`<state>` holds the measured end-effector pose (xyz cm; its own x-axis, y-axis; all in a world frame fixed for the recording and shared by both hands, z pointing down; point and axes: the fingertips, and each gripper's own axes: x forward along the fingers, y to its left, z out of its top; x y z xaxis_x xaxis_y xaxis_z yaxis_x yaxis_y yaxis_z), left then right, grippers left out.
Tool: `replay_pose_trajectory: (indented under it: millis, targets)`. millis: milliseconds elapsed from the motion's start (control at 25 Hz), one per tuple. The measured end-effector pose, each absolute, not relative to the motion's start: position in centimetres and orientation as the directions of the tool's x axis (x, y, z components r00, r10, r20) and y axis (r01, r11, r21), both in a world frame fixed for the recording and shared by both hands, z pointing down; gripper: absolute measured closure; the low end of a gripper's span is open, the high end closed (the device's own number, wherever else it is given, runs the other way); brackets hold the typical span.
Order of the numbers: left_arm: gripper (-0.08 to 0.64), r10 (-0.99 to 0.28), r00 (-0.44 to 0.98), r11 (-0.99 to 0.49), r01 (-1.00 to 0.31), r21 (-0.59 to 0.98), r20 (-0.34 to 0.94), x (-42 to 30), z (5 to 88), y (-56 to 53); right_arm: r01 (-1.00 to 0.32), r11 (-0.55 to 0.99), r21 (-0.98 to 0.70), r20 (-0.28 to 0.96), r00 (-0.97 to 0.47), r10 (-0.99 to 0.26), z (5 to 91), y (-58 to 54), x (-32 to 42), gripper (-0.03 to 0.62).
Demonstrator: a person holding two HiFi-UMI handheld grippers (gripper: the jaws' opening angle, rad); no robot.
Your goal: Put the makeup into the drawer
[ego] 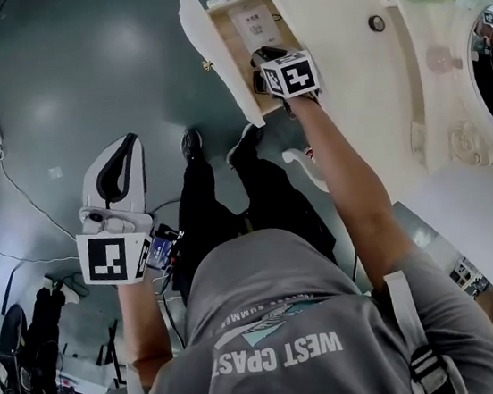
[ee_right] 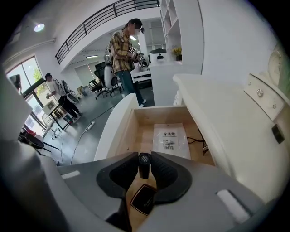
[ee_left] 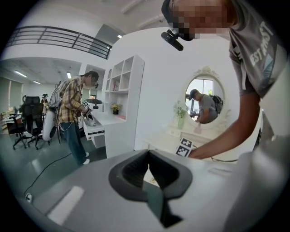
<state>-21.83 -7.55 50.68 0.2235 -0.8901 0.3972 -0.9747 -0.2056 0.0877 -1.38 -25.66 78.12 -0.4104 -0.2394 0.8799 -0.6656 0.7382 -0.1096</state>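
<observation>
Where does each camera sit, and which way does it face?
Head view: on the person's head, facing steeply down at the open drawer; shows torso, arms, left gripper, right gripper.
Left gripper view: on that gripper, facing the oval mirror; shows its shut jaws, the right arm.
Right gripper view: on that gripper, facing down into the drawer; jaws hold a black tube.
Shared: head and right gripper views show the drawer.

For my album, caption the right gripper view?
Right gripper holding a black makeup tube above the open drawer, a packet inside.
</observation>
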Motion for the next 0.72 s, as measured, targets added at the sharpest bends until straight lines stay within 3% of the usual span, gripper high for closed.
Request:
replay_pose_trajectory:
  millis: [720]
  targets:
    - [0.558, -0.895, 0.205, -0.179, -0.979, 0.100, 0.397, -24.2, 51.2, -5.9, -0.662, 0.743, -0.092, 0.907, -0.364, -0.212, 81.0, -24.3, -2.8, 0.492]
